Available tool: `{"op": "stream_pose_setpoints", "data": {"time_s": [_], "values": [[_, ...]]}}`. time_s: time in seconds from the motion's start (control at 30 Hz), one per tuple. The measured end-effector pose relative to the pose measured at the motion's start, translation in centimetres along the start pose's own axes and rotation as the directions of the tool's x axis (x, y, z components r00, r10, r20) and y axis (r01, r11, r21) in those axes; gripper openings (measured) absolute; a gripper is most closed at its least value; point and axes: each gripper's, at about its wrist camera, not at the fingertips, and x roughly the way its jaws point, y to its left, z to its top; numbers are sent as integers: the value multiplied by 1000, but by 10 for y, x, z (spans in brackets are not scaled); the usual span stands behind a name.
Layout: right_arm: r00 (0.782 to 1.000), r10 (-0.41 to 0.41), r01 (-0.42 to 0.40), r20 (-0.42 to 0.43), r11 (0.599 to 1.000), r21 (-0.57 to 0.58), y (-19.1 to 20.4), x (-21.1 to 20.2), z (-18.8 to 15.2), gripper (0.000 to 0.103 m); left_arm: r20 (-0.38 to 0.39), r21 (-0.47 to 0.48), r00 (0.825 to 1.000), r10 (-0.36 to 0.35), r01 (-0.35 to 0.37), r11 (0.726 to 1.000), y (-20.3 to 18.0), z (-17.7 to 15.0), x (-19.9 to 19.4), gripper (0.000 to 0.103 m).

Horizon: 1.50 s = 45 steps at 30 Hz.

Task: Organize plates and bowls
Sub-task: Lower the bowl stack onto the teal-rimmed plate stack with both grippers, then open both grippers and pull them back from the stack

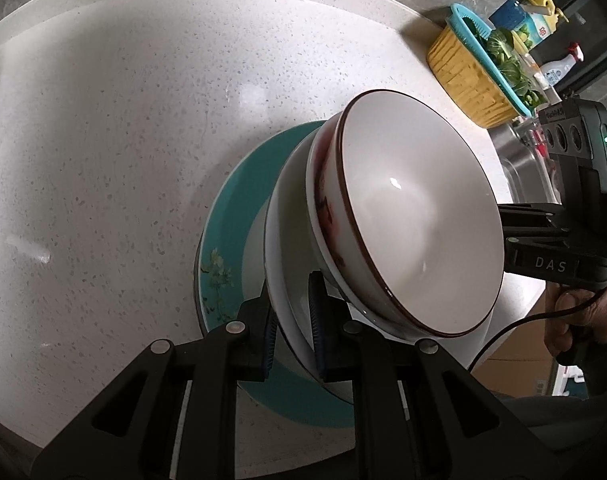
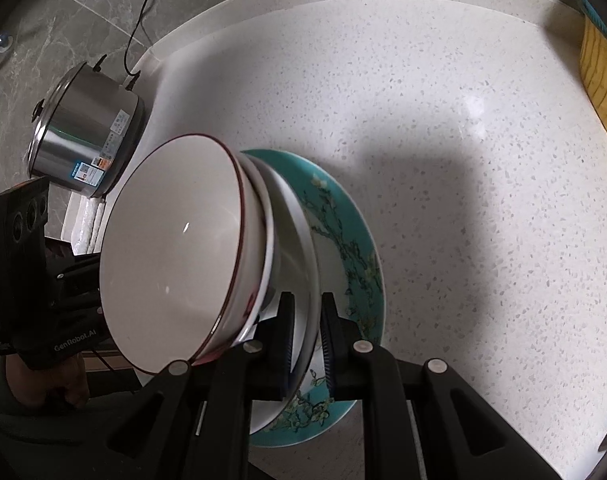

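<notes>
Because the stack moves as one, left tongs [image 1: 293,322] and right tongs [image 2: 306,334] each clamp the white plate [image 2: 299,240] rim under the bowls [image 1: 419,216], above the desk [image 1: 123,140].

The right gripper [image 1: 499,236] shows "DAS" on its body; the left gripper [image 2: 97,280] shows "GenRobot.AI".

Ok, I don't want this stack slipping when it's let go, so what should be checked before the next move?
1. Left gripper shut on the white plate rim: ok.
2. Right gripper shut on the same plate's far rim: ok.
3. Bowl seated on top of the stack: ok.
4. White plate resting fully on the teal plate: cannot tell.
5. Counter around the stack free: ok.
</notes>
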Motion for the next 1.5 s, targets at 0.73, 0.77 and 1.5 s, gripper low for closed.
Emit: {"op": "stream_pose_setpoints", "data": {"time_s": [0.73, 0.77, 1.5], "values": [[998, -14, 16, 57, 999, -48, 10, -1, -16, 20, 66, -97, 998, 21, -15, 995, 12, -16, -12, 16], [998, -10, 14, 62, 999, -52, 11, -2, -17, 22, 72, -104, 997, 27, -20, 994, 13, -18, -14, 16], [932, -125, 105, 339, 992, 76, 13, -83, -68, 85, 406, -58, 906, 121, -107, 993, -22, -78, -140, 67]]}}
